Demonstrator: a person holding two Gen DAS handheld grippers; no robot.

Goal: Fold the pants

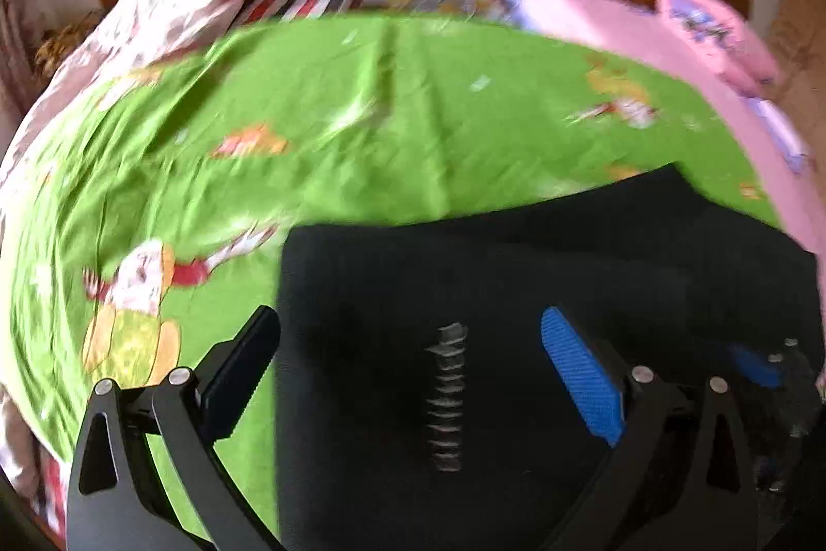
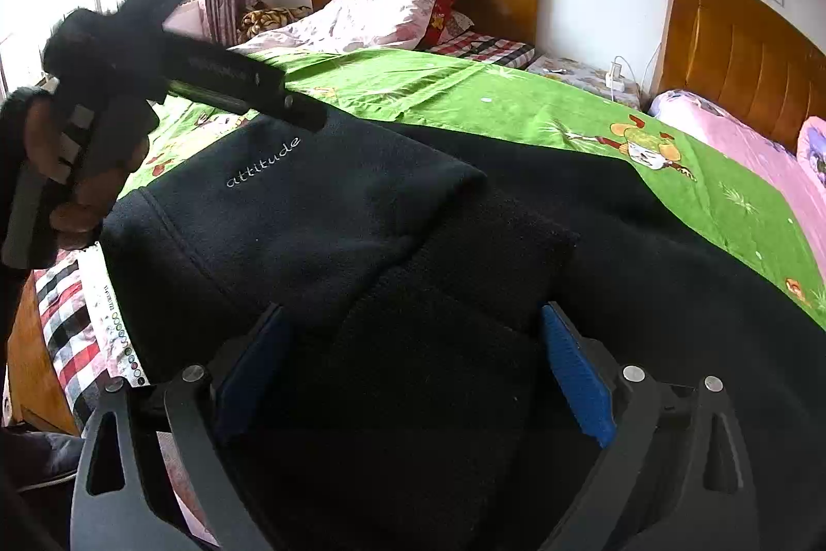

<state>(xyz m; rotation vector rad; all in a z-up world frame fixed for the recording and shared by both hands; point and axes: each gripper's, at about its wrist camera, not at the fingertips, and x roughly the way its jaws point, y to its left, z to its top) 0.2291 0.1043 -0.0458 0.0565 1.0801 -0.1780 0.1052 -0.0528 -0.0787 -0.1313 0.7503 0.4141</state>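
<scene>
Green bed sheet (image 2: 464, 86) with cartoon pictures covers the bed, and the black pants (image 2: 413, 241) lie on it, folded into a thick soft pile near the bed's edge. They look fuzzy, like fleece, and one flap shows the small white word "attitude". The right gripper (image 2: 413, 370) hangs over the top fold with its jaws spread wide; the blue bumpy pads (image 2: 578, 375) sit at each side of the fold, and I cannot tell if they touch it. The left gripper (image 1: 413, 375) hangs over the pants' left edge, jaws wide too, holding nothing.

Only the right view shows the person's hand (image 2: 77, 169) gripping the left tool, a window and a checked blanket (image 2: 62, 318). Only the left view, which is blurry, shows white stitching on the pants. Both show a pink bed (image 2: 748, 148), a flowery quilt (image 2: 361, 14) and wooden headboards (image 2: 733, 55).
</scene>
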